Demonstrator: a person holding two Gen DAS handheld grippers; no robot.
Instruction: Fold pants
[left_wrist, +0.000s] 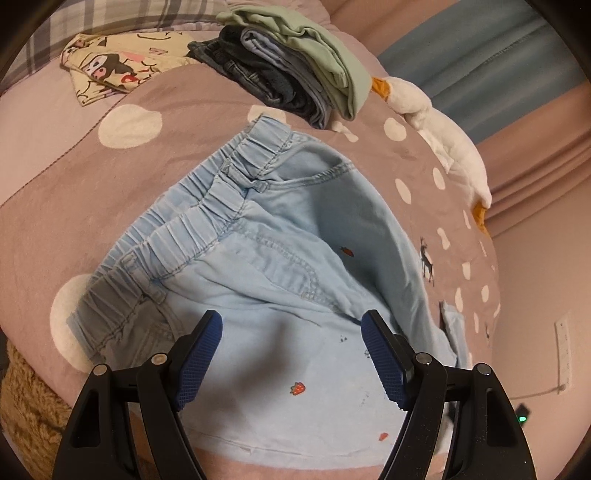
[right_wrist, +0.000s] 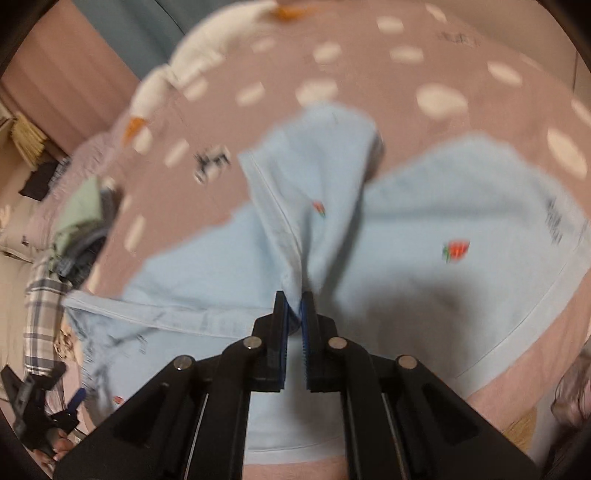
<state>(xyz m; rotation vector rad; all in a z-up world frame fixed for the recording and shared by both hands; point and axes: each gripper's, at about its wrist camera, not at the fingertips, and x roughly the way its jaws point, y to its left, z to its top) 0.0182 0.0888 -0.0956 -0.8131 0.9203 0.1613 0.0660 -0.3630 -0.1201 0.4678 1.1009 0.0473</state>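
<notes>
Light blue pants (left_wrist: 266, 236) spread on the spotted pink-brown bedcover (left_wrist: 122, 173), elastic waistband (left_wrist: 192, 218) lying ahead and to the left of the left gripper (left_wrist: 291, 332), legs trailing off past the right gripper (right_wrist: 294, 306). Pinched up into a ridge of cloth just beyond the right gripper's tips, jaws closed tight on that fold, probably so as to carry one leg over the other. Blurred in the right wrist view, so likely mid-swing. Left gripper spread wide, holding nothing, hovering over the seat area near the waistband, seemingly ready to pin or catch the fabric while the other side lifts. Further ahead of the left gripper, a stack of folded clothes (left_wrist: 295, 70), apparently done and parked clear of the work; a cartoon-print cloth (left_wrist: 118, 70) to its left; a white plush goose (left_wrist: 443, 129) along the bed's far right edge.
</notes>
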